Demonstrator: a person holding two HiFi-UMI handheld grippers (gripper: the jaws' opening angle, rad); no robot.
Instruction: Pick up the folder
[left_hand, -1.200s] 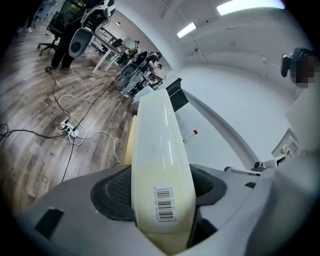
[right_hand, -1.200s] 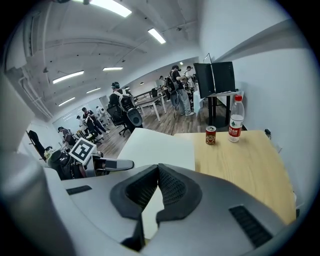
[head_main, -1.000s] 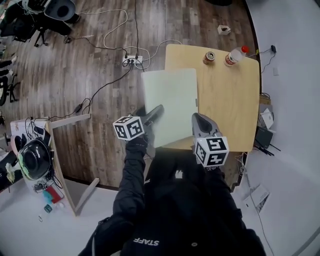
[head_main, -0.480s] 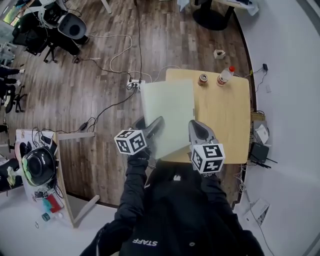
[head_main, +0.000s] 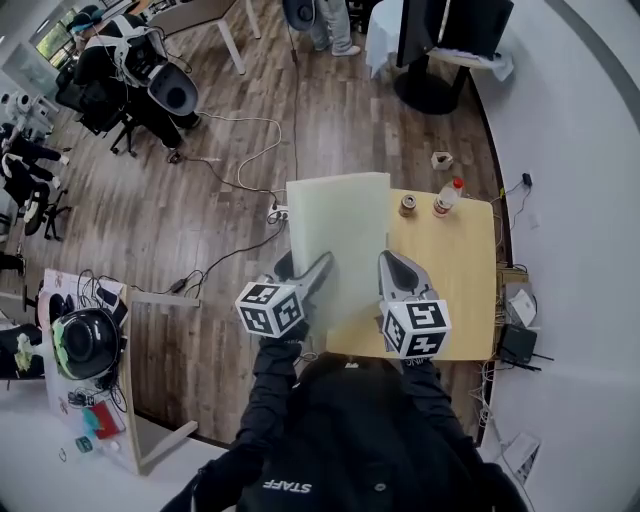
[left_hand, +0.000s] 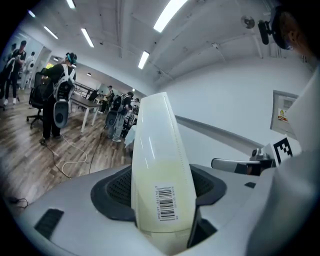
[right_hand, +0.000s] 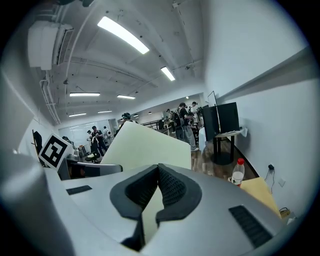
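One folder (head_main: 338, 240) aloft, table (head_main: 460, 290) edge partly hidden

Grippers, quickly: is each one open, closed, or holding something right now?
Left gripper: closed on the folder, at its thick spine.
Right gripper: closed on the same folder, at a thin edge.

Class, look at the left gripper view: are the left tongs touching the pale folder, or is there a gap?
Touching. The left gripper view shows the folder wedged between the left tongs, with both dark pads pressing against its sides.
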